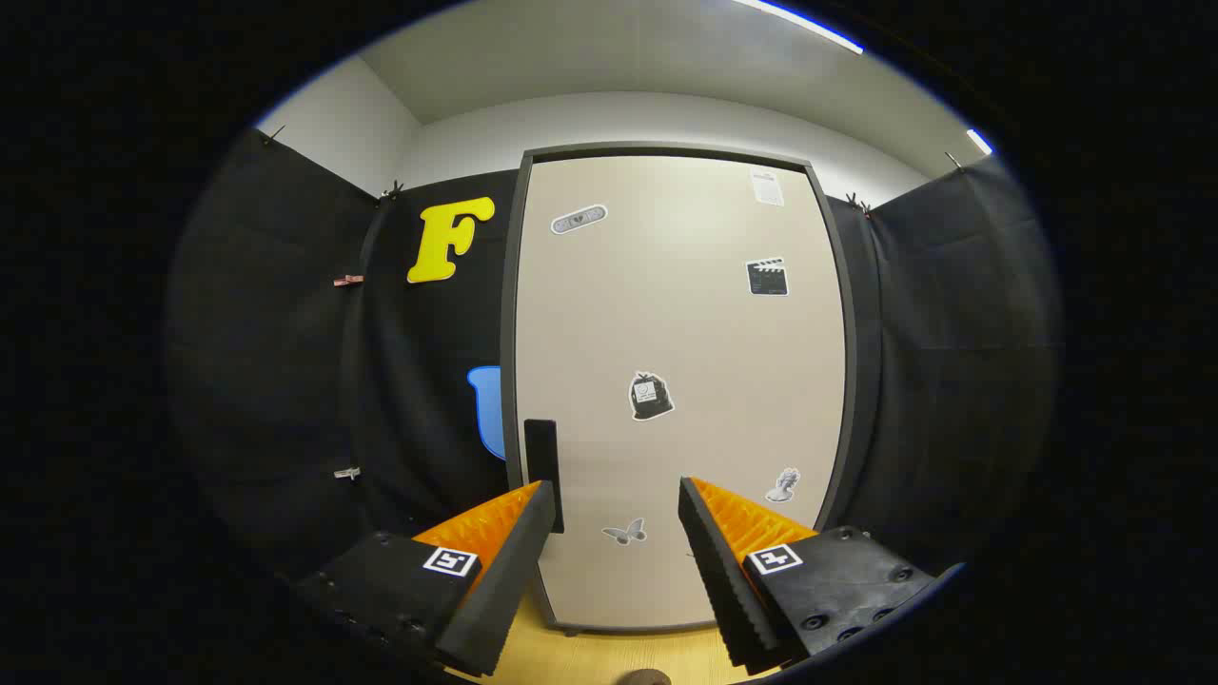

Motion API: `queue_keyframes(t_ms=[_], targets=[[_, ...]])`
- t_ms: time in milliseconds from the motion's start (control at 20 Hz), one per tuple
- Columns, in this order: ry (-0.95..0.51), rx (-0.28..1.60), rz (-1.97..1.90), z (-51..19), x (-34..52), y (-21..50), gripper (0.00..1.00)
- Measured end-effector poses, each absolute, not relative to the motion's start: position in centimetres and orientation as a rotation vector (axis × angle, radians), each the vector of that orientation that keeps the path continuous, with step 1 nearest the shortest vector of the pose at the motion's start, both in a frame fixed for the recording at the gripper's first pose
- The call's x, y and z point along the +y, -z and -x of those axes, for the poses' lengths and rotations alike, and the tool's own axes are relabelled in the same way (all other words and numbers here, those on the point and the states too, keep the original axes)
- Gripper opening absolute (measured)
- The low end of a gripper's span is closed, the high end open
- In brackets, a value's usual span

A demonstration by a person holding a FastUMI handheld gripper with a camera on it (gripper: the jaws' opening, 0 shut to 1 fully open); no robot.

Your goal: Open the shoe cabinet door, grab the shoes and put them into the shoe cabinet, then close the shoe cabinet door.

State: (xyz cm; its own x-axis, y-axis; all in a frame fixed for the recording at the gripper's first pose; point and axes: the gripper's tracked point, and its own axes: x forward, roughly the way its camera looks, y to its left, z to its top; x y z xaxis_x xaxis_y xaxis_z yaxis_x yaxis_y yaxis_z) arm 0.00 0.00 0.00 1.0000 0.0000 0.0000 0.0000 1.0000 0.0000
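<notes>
Your hand-held gripper point(616, 495) is spread wide, nothing between the fingers. It faces the shoe cabinet door point(680, 381), which is shut flush in its dark frame point(512, 333). The dark vertical handle point(542, 466) sits at the door's left edge, just beyond your left fingertip and not touching it. Stickers point(651, 396) are scattered over the door face. Wooden floor point(609, 656) runs under the cabinet. A small brown rounded thing point(647, 677) sits on it near you, possibly a shoe toe, too cropped to tell.
</notes>
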Motion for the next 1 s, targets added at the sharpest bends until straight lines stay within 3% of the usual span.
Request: queue_keyframes(t_ms=[250,400,1000], targets=[[0.003,0.007,0.003,0.05,-0.23,0.15,0.88],[0.003,0.007,0.004,0.22,-0.28,0.09,1.00],[-0.002,0.002,-0.005,0.42,0.46,0.02,0.99]])
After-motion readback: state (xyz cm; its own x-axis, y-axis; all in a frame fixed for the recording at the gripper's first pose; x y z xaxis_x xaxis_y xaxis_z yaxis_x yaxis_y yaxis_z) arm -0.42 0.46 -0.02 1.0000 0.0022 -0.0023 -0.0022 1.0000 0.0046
